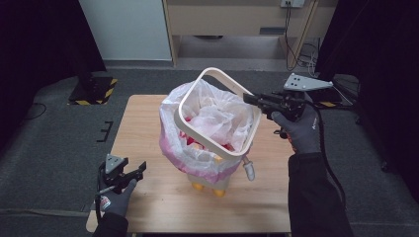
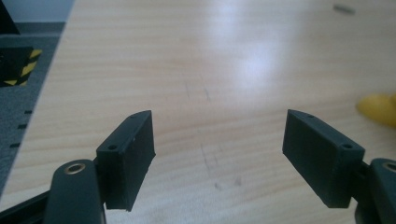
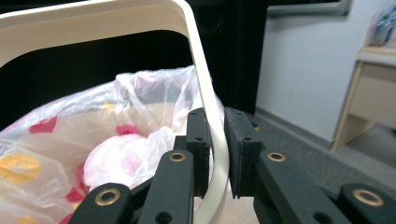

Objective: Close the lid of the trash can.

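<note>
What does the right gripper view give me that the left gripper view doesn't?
Right gripper view: the right gripper shut on the cream rim ring, lifted off the plastic bag liner printed with red and yellow.

Left gripper view: the left gripper open over bare wooden table, nothing between its jaws, with a yellow foot at the right edge.

Both: black jaws in the foreground and grey floor beyond.

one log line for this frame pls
right gripper: shut on bin's rim ring, tilted up | left gripper: open, empty | bag: in bin
</note>
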Tool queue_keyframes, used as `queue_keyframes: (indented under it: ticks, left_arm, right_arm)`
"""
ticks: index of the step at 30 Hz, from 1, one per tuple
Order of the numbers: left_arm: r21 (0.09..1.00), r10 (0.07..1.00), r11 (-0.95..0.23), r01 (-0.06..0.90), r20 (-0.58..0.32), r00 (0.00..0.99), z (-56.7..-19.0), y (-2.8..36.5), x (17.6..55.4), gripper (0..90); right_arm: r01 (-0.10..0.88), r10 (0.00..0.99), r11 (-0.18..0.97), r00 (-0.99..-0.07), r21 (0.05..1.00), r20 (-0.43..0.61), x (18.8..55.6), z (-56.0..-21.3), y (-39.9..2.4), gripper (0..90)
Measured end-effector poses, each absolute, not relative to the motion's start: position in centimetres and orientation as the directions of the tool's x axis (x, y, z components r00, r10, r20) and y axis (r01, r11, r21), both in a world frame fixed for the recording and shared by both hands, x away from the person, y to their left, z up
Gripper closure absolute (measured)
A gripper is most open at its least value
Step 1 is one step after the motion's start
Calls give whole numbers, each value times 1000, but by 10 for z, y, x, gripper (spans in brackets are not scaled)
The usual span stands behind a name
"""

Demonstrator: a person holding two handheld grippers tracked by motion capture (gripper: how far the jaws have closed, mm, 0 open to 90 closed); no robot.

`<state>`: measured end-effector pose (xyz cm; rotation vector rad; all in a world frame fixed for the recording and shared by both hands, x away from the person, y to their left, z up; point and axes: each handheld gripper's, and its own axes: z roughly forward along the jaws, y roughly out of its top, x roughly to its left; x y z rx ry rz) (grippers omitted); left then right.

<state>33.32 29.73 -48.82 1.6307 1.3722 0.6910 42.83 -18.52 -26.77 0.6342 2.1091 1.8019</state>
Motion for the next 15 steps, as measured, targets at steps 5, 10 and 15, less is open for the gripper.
queue_keyframes:
  ticks: [5, 10, 15]
  left_arm:
    - [876, 962, -6, 482, -126, 240, -488, 296, 332, 244]
    - [868, 959, -13, 497, -129, 251, -491, 293, 334, 243]
    - [853, 958, -31, 521, -124, 259, -497, 291, 336, 242]
  right_arm:
    - [136, 509, 175, -861, 975, 29, 430, -265, -175, 805]
    - [134, 521, 230, -853, 964, -6, 433, -268, -165, 798]
    - [130, 542, 241, -840, 962, -22, 435, -270, -162, 787]
